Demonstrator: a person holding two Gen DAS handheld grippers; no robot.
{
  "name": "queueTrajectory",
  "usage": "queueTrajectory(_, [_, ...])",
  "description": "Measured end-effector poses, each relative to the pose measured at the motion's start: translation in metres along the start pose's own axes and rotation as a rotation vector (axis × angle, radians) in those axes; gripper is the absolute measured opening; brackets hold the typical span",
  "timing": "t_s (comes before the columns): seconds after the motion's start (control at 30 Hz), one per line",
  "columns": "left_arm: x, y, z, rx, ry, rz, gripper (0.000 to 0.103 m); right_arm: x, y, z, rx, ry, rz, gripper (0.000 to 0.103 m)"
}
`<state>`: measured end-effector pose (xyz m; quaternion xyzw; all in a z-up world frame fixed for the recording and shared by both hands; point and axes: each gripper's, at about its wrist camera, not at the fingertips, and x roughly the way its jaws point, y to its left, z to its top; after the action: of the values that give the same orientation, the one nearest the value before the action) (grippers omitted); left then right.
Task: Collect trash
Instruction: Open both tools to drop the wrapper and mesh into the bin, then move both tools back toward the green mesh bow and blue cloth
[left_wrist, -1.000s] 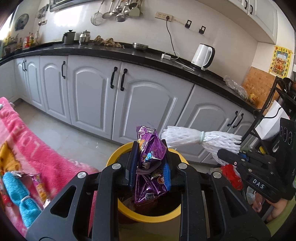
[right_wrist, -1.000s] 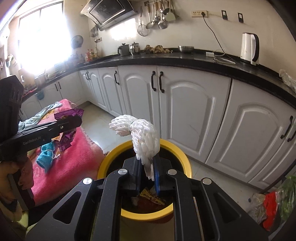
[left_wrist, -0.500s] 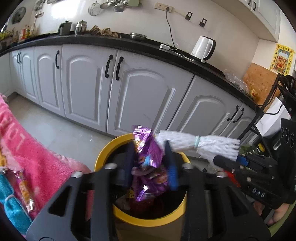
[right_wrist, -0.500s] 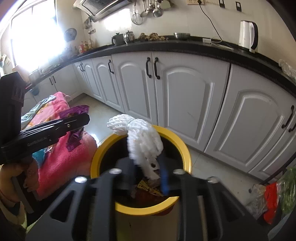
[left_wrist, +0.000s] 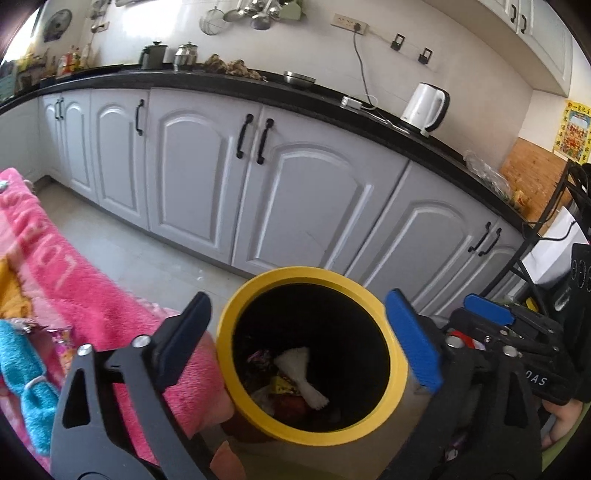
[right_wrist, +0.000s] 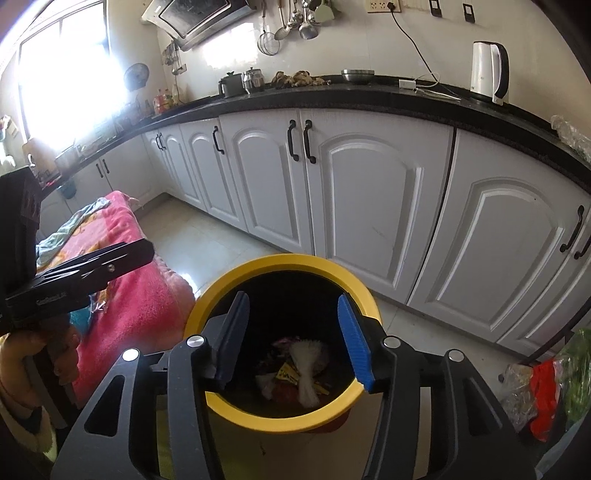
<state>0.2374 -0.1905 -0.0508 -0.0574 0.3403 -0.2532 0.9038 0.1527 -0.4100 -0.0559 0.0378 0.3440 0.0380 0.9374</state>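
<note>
While my left gripper (left_wrist: 299, 347) and right gripper (right_wrist: 291, 339) hang above the round yellow-rimmed trash bin (left_wrist: 373, 291), their empty jaws are opening; white foam net (left_wrist: 301, 373) lies inside.

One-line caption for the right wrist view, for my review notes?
Right gripper, jaws opening and empty, above the yellow bin; white foam net lies inside among wrappers.

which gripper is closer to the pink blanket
Left. The left gripper has one finger over the pink blanket, beside the bin. The right gripper is over the bin mouth, on the side away from the blanket. Both jaws are opening, empty.
</note>
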Motion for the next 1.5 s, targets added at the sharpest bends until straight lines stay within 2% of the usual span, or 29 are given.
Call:
queueTrajectory(0.2, [-0.021,0.015,0.001,-0.035,-0.029,0.047,0.092,-0.010,0.008,0.005,-0.008,-0.045,0.013,0.062])
queueTrajectory(0.4, [-0.046,0.032,0.003,-0.057,-0.064,0.087,0.092,-0.018,0.021,0.008,-0.031,-0.082,0.033,0.064])
queueTrajectory(0.5, [-0.057,0.037,0.003,-0.063,-0.081,0.099,0.092,-0.024,0.031,0.009,-0.044,-0.107,0.037,0.073])
queueTrajectory(0.87, [-0.100,0.052,-0.002,-0.061,-0.155,0.158,0.092,-0.038,0.067,0.013,-0.117,-0.154,0.076,0.074])
queueTrajectory(1.03, [-0.117,0.065,-0.007,-0.079,-0.178,0.190,0.092,-0.041,0.088,0.013,-0.153,-0.169,0.098,0.082])
queueTrajectory(1.5, [-0.158,0.111,-0.021,-0.157,-0.227,0.274,0.092,-0.040,0.155,0.004,-0.280,-0.159,0.207,0.084])
